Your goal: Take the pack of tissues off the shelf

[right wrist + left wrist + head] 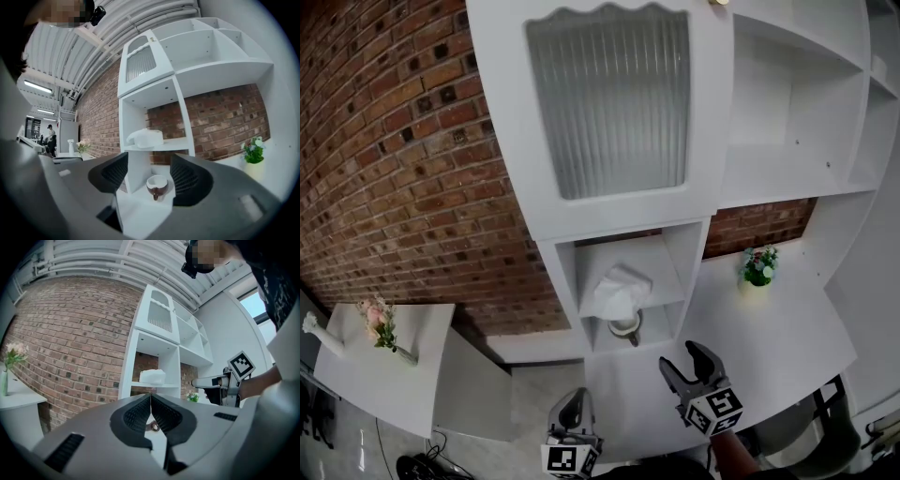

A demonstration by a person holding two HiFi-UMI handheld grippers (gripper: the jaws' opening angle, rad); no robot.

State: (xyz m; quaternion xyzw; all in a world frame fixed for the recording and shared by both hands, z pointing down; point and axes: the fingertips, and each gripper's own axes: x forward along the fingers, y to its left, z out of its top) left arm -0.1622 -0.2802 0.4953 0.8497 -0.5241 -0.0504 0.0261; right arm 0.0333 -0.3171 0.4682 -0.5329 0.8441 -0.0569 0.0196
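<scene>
The white pack of tissues (622,289) lies on the small middle shelf of the white shelf unit (572,281), its top sheet puffed up. It shows too in the left gripper view (152,376) and the right gripper view (146,137). Under that shelf stands a brown-and-white cup (626,328) (156,186). My right gripper (684,361) (149,164) is open and empty, level, short of the shelf and apart from the tissues. My left gripper (574,405) (150,397) is lower and to the left, jaws shut on nothing.
A small potted plant (758,266) (253,151) stands on the white counter (778,328) right of the shelf. A ribbed-glass cabinet door (609,98) hangs above the shelf. On the left, a side table (412,375) holds a flower vase (380,323). Brick wall behind.
</scene>
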